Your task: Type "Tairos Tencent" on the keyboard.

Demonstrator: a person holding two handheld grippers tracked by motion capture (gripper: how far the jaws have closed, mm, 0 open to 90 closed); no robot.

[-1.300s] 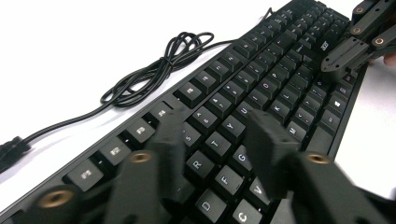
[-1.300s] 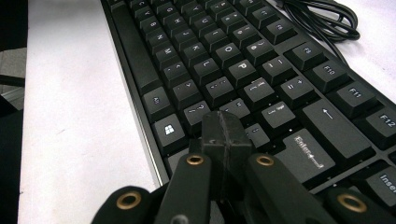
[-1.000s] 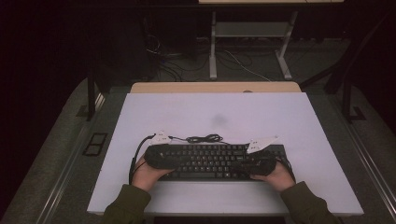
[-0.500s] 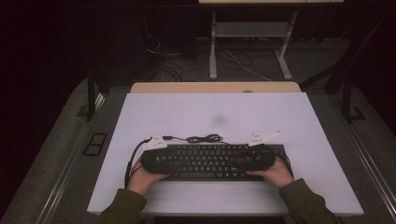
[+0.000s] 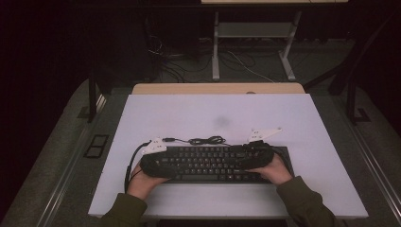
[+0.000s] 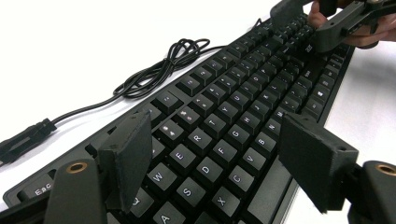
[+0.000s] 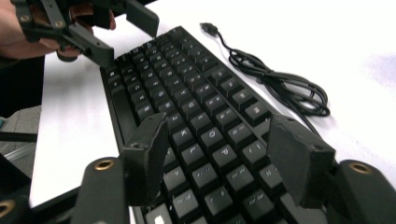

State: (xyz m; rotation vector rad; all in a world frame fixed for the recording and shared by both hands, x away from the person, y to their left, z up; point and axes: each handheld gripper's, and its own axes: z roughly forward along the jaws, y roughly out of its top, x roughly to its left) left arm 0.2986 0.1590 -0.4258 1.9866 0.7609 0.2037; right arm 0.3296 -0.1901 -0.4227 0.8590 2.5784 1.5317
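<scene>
Keyboard: a black keyboard (image 5: 215, 163) lies flat on the white tabletop (image 5: 293, 118), near the person's edge.
Long axis: it runs left to right across the tabletop, key rows facing up and the space bar side towards the person.
Writing: white letters read on the keycaps in the left gripper view, among them Q, W, E, R, A, S, D, C, X and "Esc" at the corner; no brand name can be made out.
Cable: a black cable (image 5: 206, 140) lies in a loose coil just behind the keyboard, its plug end (image 7: 208, 27) resting on the tabletop.
Left gripper: the left gripper (image 6: 219, 161) sits over the keyboard's left end, jaws spread wide above the keys, nothing between them.
Right gripper: the right gripper (image 7: 224, 156) sits over the right end, jaws likewise wide apart above the keys, gripping nothing.
Hands: each hand rests at its own end of the keyboard.
</scene>
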